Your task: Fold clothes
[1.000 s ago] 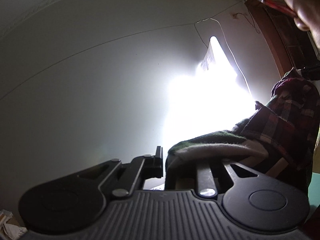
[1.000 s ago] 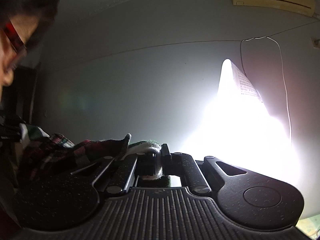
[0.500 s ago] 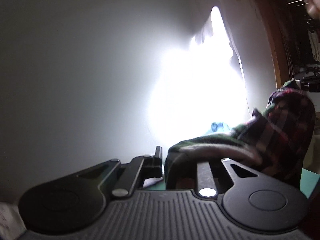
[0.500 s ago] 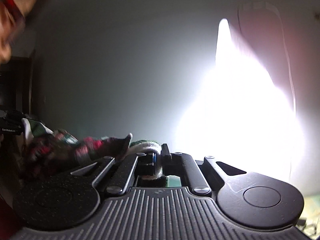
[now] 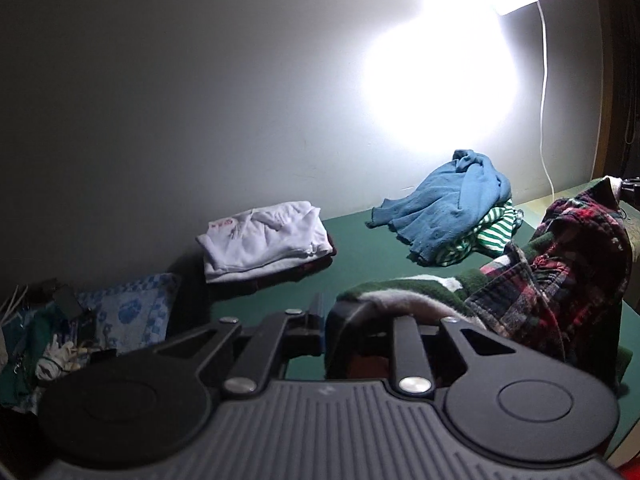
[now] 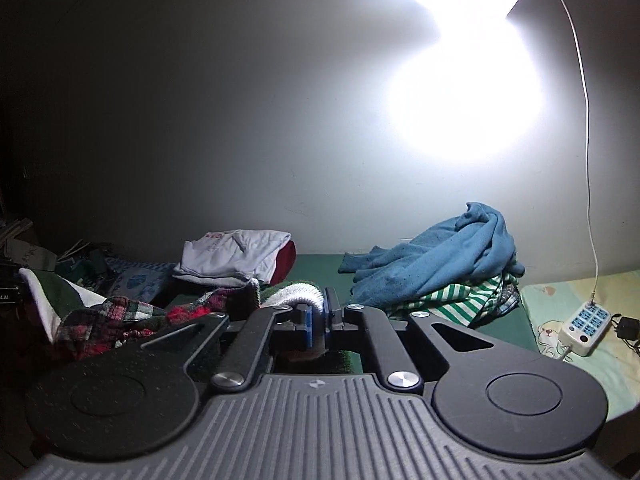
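A red, green and white plaid garment [image 5: 560, 272] with a fleece lining stretches between both grippers above the green surface [image 5: 360, 236]. My left gripper [image 5: 325, 320] is shut on one fleecy edge of it; cloth drapes over the right finger. My right gripper [image 6: 318, 320] is shut on the white knitted edge [image 6: 296, 296], and the rest of the plaid garment [image 6: 116, 320] trails off to the left. The far end reaches the other gripper at the right edge of the left wrist view.
A folded white garment [image 5: 264, 236] lies on a dark red one by the wall. A crumpled blue garment [image 6: 440, 260] lies over a green-striped one [image 6: 452, 300]. A power strip [image 6: 584, 324] with its cable sits far right. Clutter and a blue-patterned pillow [image 5: 128, 312] sit left.
Both grippers have tilted down from facing the wall and the lamp to facing the green surface, carrying the plaid garment. The person's face has left both views.
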A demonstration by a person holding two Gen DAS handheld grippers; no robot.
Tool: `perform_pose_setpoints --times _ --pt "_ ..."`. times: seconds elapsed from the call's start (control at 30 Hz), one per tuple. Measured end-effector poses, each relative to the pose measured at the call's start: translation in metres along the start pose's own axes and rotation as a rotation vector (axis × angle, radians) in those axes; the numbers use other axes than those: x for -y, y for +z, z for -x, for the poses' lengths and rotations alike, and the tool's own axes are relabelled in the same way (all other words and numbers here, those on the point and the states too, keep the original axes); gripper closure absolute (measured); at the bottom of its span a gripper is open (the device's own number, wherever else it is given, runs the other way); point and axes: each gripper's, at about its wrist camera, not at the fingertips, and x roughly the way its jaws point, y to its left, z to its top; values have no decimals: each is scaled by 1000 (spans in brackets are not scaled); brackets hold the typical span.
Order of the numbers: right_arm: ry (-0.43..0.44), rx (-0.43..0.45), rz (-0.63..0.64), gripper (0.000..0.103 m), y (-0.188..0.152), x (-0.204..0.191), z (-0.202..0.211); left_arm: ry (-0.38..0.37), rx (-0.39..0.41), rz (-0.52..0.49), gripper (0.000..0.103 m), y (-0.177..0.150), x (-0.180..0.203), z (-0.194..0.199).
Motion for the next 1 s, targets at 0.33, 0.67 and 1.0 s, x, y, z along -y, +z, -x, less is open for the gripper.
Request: perform_pose_setpoints --times 0.33,0.67,1.0 --pt "-57 -82 25 99 -29 9 -71 101 -139 -21 78 -10 3 -88" --pt "-173 -201 -41 99 -40 22 -150 157 -214 25 78 -12 0 -166" --pt "-236 -261 -67 99 -48 28 -206 198 -257 79 78 -10 -13 -227"
